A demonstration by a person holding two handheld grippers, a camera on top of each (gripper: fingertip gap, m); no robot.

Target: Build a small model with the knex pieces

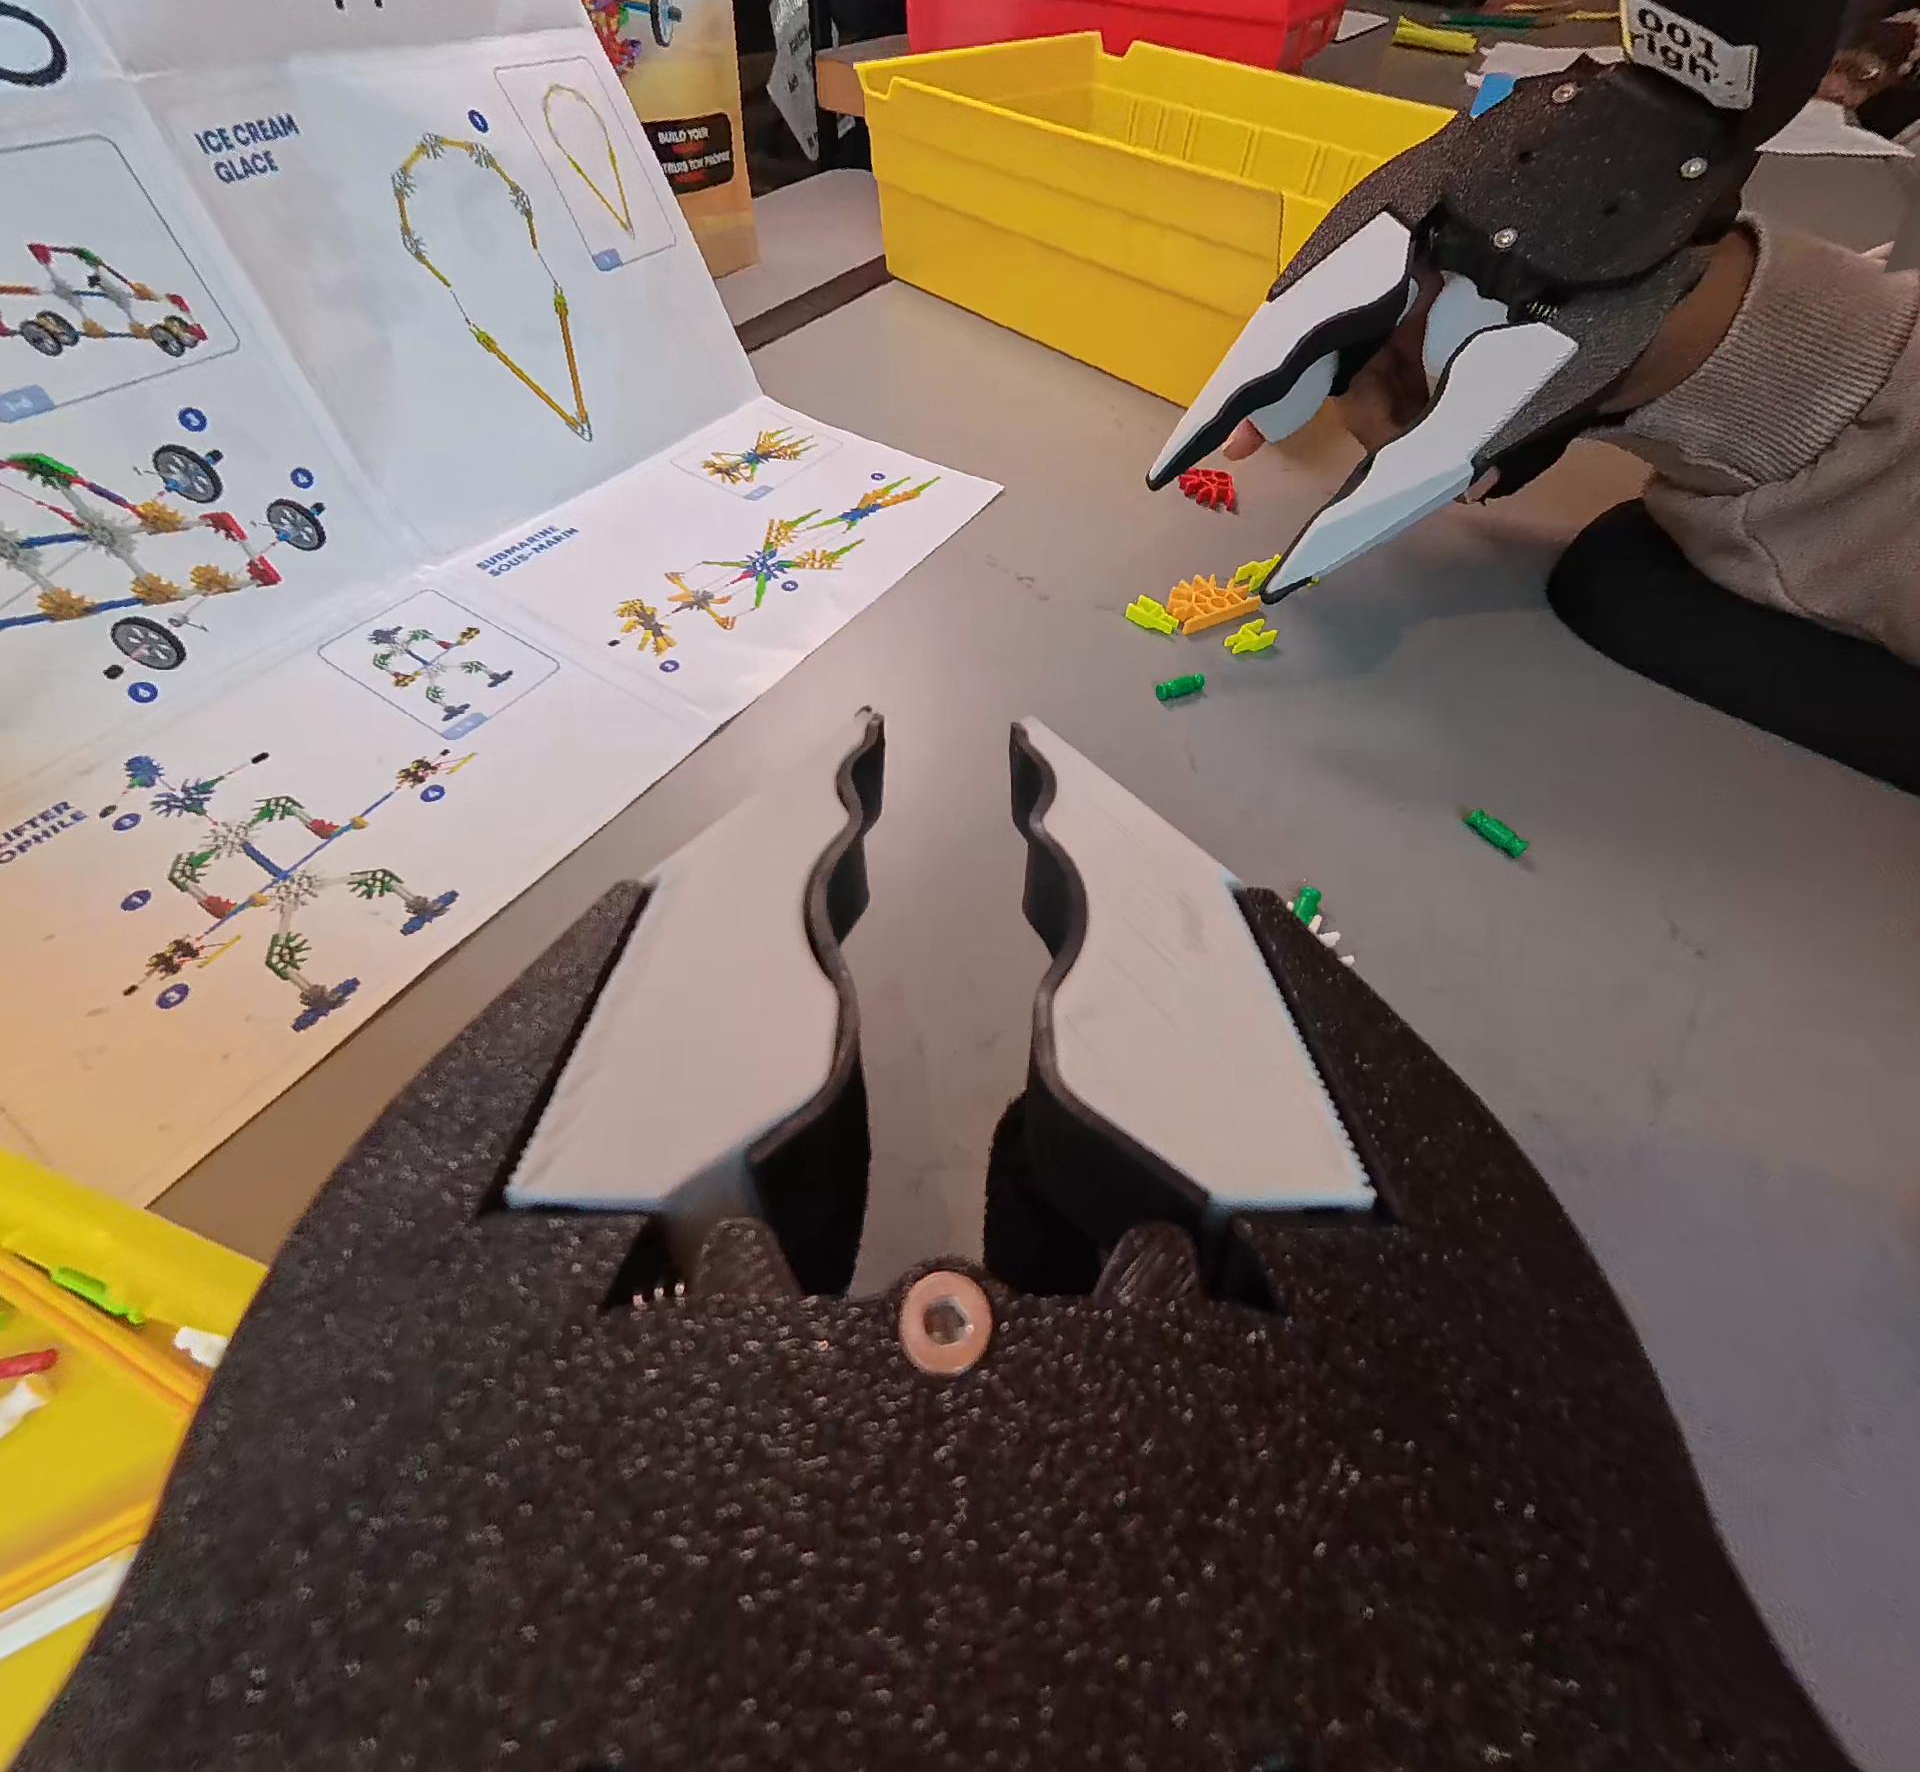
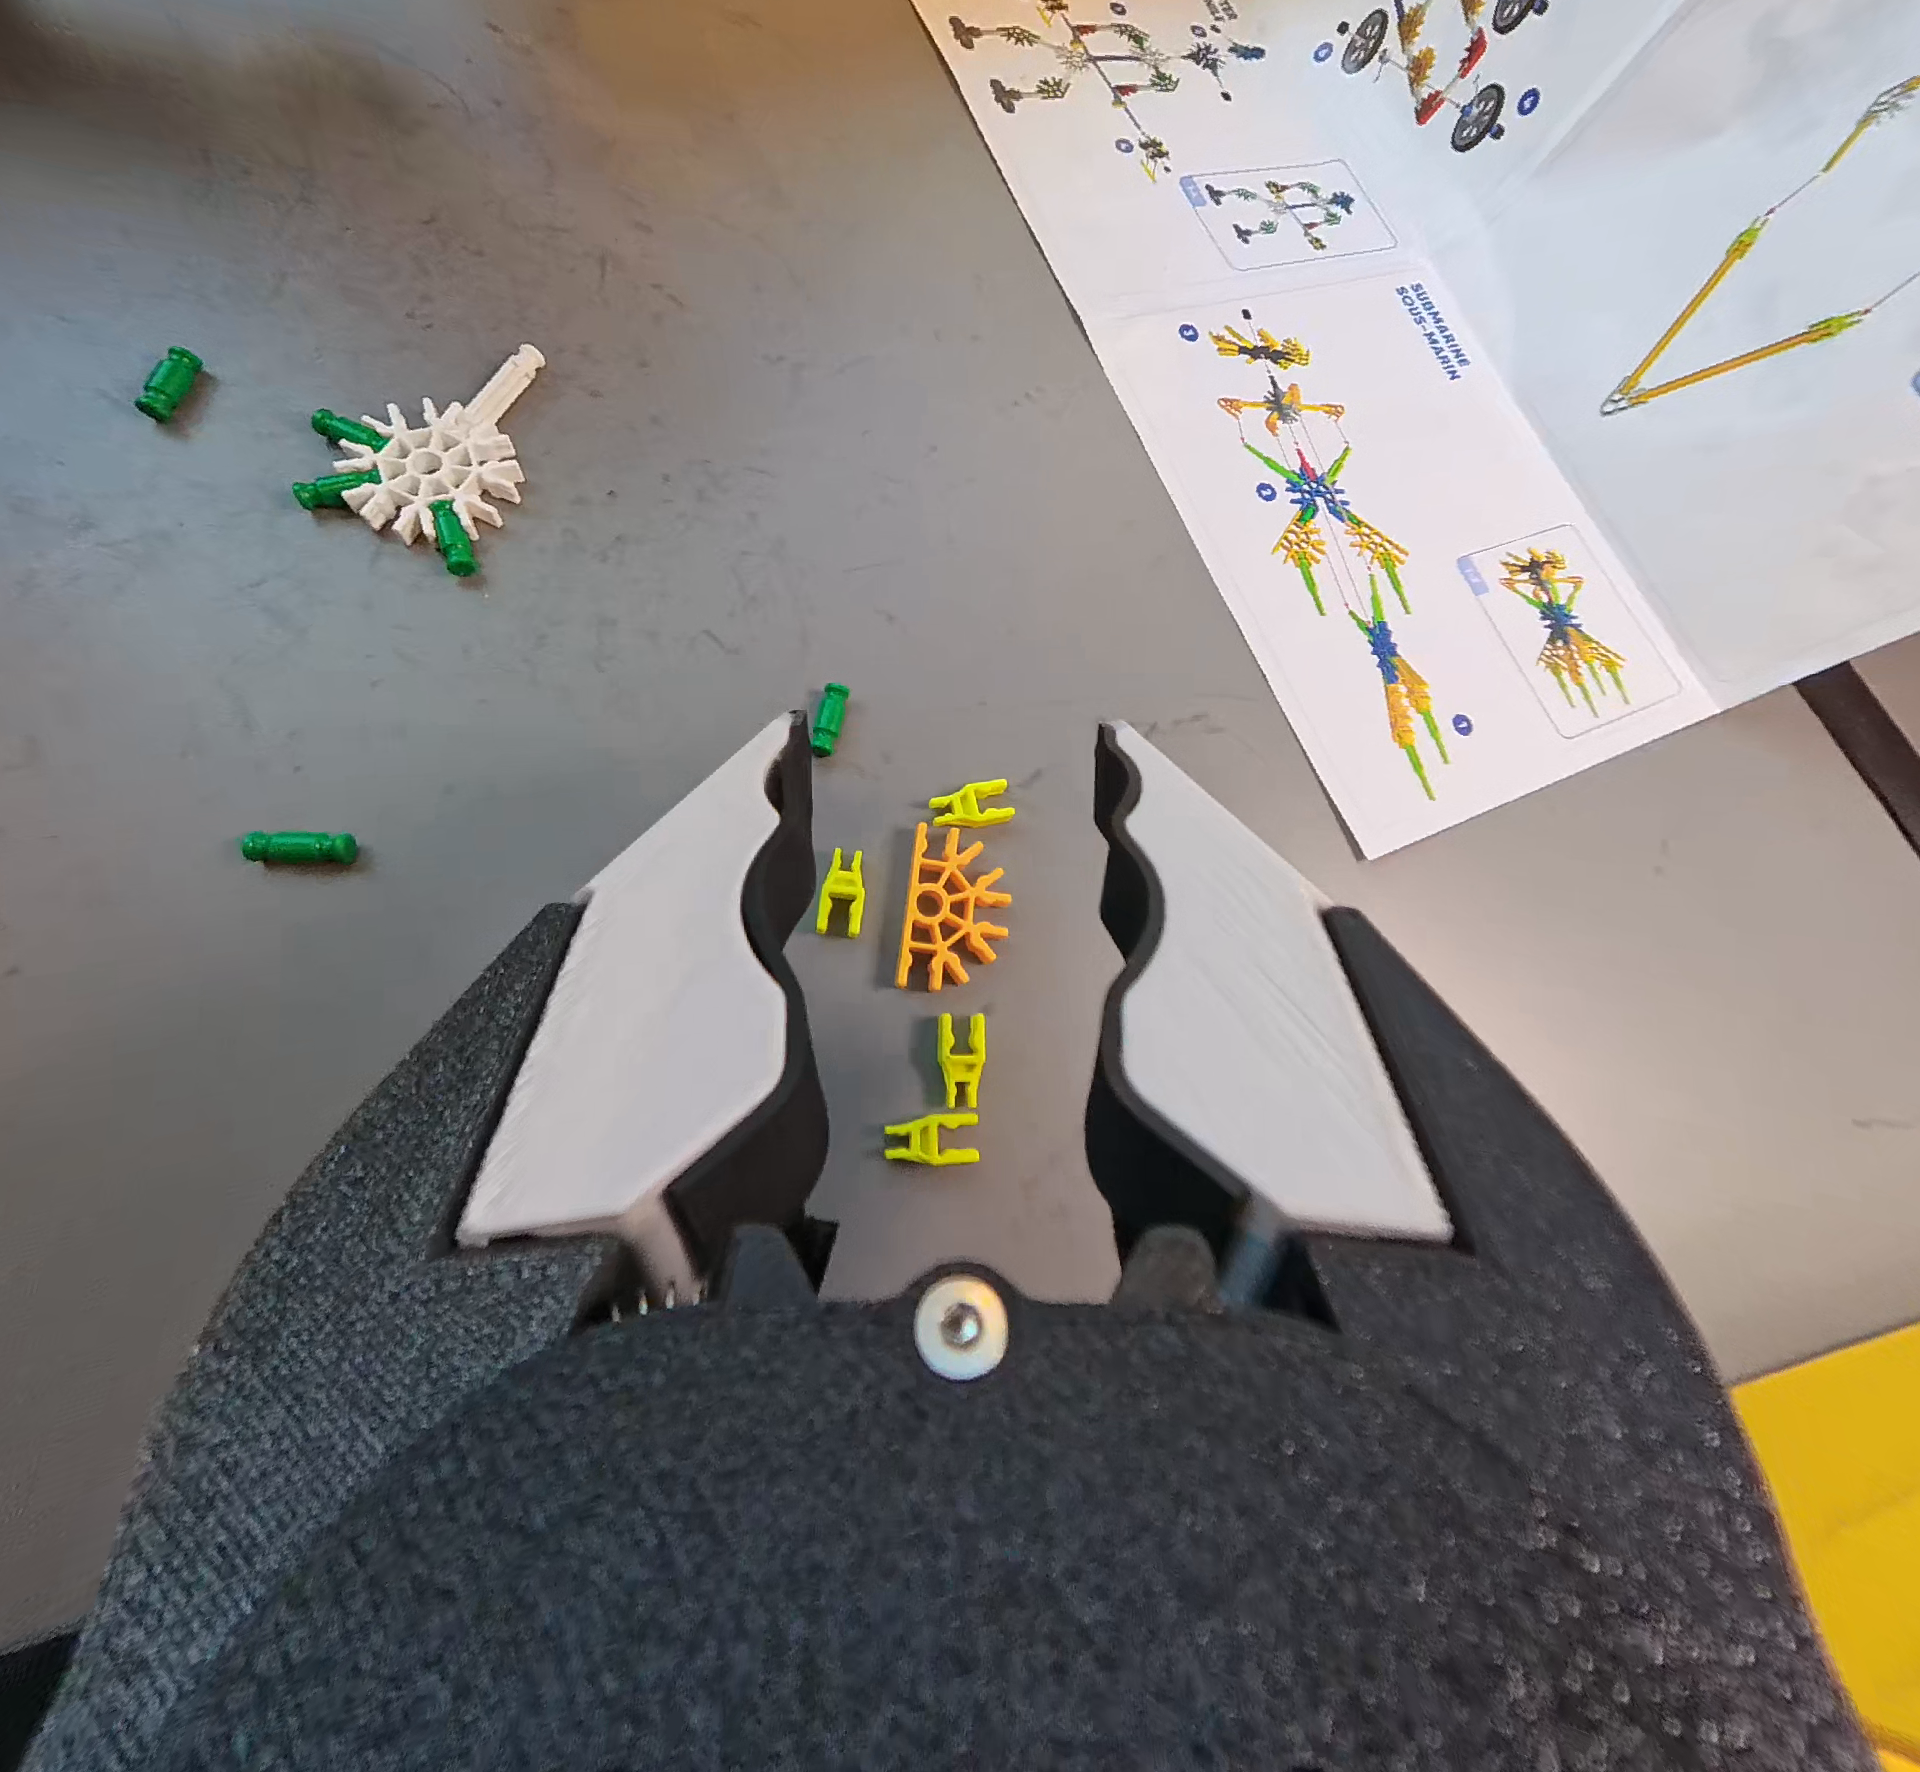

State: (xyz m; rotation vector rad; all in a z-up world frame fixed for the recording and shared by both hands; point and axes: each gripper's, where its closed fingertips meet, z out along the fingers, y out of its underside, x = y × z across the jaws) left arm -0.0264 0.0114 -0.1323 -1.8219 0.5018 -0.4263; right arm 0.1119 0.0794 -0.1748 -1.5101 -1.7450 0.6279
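- The left gripper (image 1: 945, 735), filling the bottom of the left wrist view, is showing a black speckled body with a silver hex screw (image 1: 943, 1325) at its centre.
- Its two fingers (image 1: 717, 995) are wearing pale grey tops over black wavy inner pads.
- The right gripper (image 2: 948, 735) is showing the same build in its own view: dark textured shell, grey fingers (image 2: 1257, 995), black scalloped pads, one silver screw (image 2: 960, 1327).
- At the upper right of the left wrist view, it is carrying a white label (image 1: 1688, 55) on black housing.
- A beige knit sleeve (image 1: 1808, 392) is covering the arm behind it.

Four clips (image 2: 967, 804) ring the half-disc connector (image 2: 948, 907) on the table (image 2: 727, 372).
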